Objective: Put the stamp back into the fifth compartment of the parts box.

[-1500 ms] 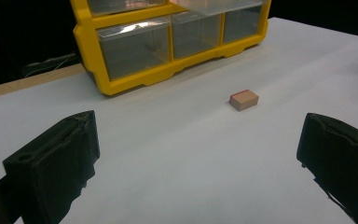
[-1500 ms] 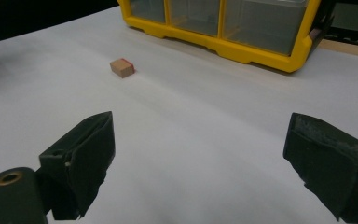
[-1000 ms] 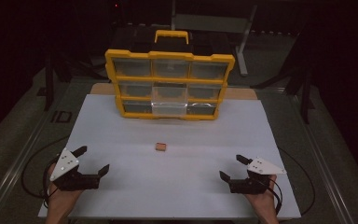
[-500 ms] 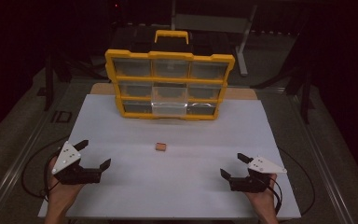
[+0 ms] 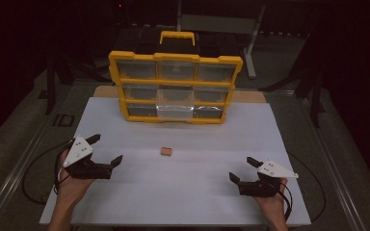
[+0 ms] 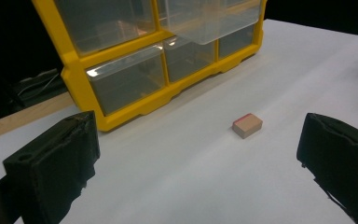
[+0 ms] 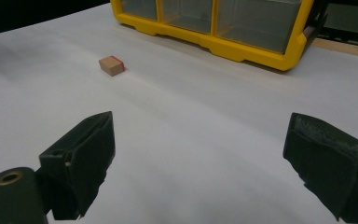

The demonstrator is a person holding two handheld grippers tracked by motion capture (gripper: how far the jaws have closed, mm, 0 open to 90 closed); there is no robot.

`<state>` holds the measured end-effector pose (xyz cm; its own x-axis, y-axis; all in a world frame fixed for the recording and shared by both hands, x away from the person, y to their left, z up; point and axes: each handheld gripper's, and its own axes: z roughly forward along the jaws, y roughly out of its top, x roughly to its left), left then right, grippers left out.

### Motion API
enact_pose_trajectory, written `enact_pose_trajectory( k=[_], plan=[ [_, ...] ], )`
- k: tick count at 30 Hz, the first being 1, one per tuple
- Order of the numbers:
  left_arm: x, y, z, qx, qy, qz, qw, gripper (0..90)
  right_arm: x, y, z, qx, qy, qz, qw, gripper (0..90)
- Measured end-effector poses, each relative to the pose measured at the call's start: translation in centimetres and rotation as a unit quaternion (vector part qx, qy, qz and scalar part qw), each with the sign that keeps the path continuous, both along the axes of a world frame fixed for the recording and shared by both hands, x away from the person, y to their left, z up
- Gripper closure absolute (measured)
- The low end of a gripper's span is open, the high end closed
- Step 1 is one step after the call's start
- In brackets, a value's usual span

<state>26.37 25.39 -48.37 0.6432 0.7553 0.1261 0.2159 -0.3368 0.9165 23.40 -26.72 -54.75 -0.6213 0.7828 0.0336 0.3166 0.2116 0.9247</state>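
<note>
On the white counter (image 5: 183, 192), near its middle, lies a small tan block (image 5: 165, 151) with a red edge — well apart from both grippers and touching nothing else. Behind it, at the far edge, stands a yellow drawer organizer (image 5: 175, 86) with a handle on top and clear drawers; one drawer (image 5: 175, 111) in the bottom row, the middle one, is pulled partly out. At the near left the left gripper (image 5: 105, 150) is held with its fingers spread wide, empty. At the near right the right gripper (image 5: 241, 169) likewise has its fingers spread — nothing between them.
</note>
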Motion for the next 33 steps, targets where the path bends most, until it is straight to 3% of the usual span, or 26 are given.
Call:
enact_pose_trajectory(
  k=[14,24,33],
  plan=[
    [1.9,-1.5,0.4,0.029,0.012,-0.006,0.9995,0.0,0.1,-0.2,0.0,0.001,0.002,-0.005,1.0,8.8],
    [3.2,-2.7,0.4,0.037,0.021,-0.016,0.999,0.0,0.2,-0.3,0.0,0.003,0.001,-0.007,1.0,8.8],
    [4.6,-3.8,0.6,0.058,0.031,-0.026,0.9975,0.0,0.2,-0.3,-0.1,0.002,0.001,-0.007,1.0,8.8]
  ],
)
